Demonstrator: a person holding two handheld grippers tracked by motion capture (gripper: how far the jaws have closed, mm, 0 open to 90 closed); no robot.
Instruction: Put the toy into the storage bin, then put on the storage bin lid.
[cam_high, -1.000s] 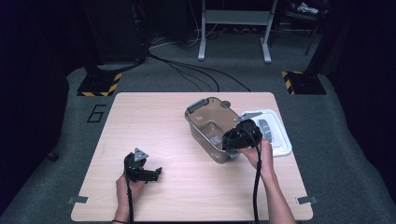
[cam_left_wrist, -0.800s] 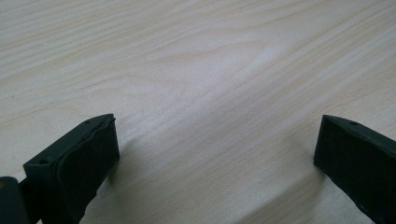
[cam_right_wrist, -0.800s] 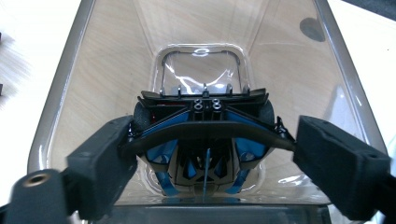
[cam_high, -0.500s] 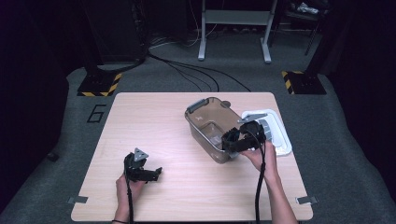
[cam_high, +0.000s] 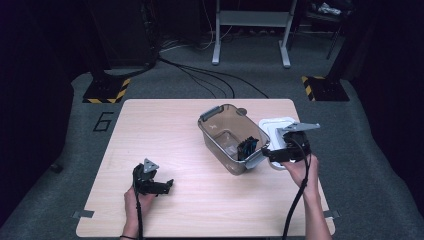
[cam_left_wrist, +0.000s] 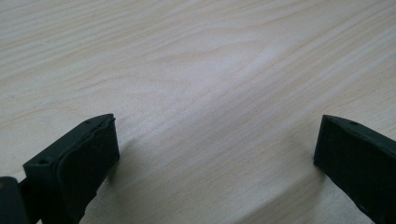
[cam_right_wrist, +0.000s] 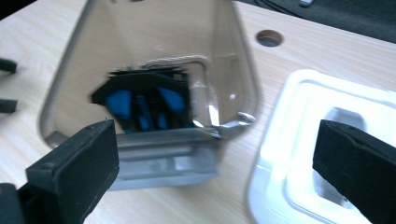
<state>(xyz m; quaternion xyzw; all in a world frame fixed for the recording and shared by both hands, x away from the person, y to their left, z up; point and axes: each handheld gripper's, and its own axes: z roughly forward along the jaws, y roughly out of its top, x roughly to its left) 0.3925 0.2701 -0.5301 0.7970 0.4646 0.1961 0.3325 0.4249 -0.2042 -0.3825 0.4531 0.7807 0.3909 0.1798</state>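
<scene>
Nearest the person, the left gripper (cam_high: 167, 184) rests low on the table (cam_high: 165, 130) at its near left, held in the left hand (cam_high: 136, 198); in the left gripper view its jaws stand wide apart over bare wood with nothing between them. Farther in and to the right, the right hand (cam_high: 299, 169) holds the right gripper (cam_high: 265, 151) just above the table, pointing left at the near end of the bin (cam_high: 231, 136). Its jaws have just been opening and now stand as wide as they go, with nothing between them; in the right gripper view the bin's grey end handle (cam_right_wrist: 163, 156) lies just beyond the tips. Inside the clear brown bin, at that near end, sits the black and blue part (cam_high: 247, 148), leaning against the wall and free of both grippers. The white lid (cam_high: 274, 125) lies flat on the table just right of the bin, partly under the right gripper. The bin stands slanted, right of the table's middle, well apart from the left gripper. Beyond it, near the far edge, is a round hole (cam_high: 241, 111) in the tabletop.
</scene>
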